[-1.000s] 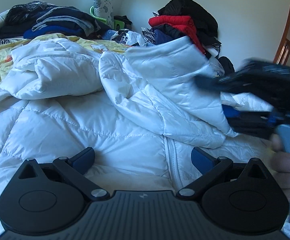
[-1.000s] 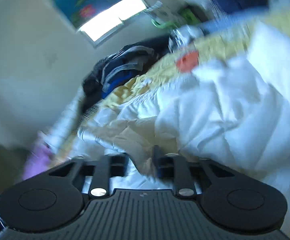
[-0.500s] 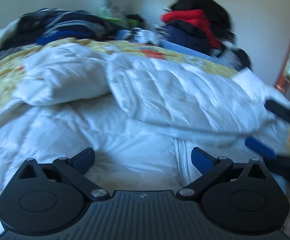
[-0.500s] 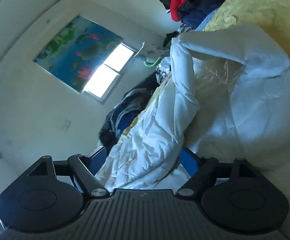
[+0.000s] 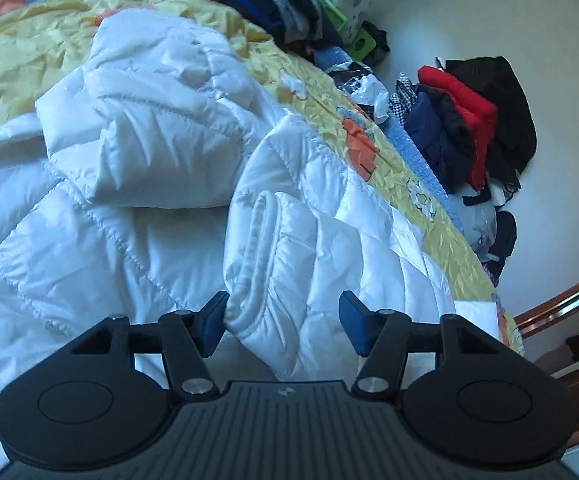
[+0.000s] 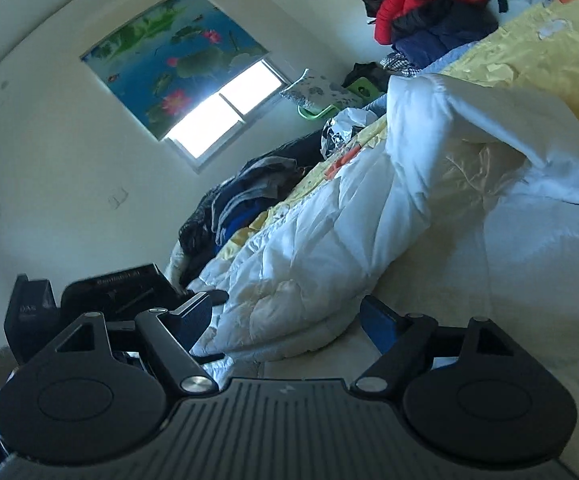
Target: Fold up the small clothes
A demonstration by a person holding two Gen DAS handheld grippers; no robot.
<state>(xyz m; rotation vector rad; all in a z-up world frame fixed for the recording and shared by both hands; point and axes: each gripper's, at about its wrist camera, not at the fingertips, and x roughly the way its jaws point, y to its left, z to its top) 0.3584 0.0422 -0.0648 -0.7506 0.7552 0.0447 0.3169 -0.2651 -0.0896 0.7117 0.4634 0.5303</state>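
Right, white puffer jacket (image 5: 137, 208) sprawls across the yellow bedspread (image 5: 29, 40), filling the centre and left of the left wrist view. Left gripper (image 5: 281, 320) at bottom centre, jaws closing w/ a rolled sleeve cuff (image 5: 257, 264) between them; left pad touches the cuff, right pad apart from it, so no grip yet. Right gripper (image 6: 285, 320) at bottom of its view, jaws released, jacket hem (image 6: 289, 312) lying between the pads. Clothes pile (image 5: 473, 128) at upper right.
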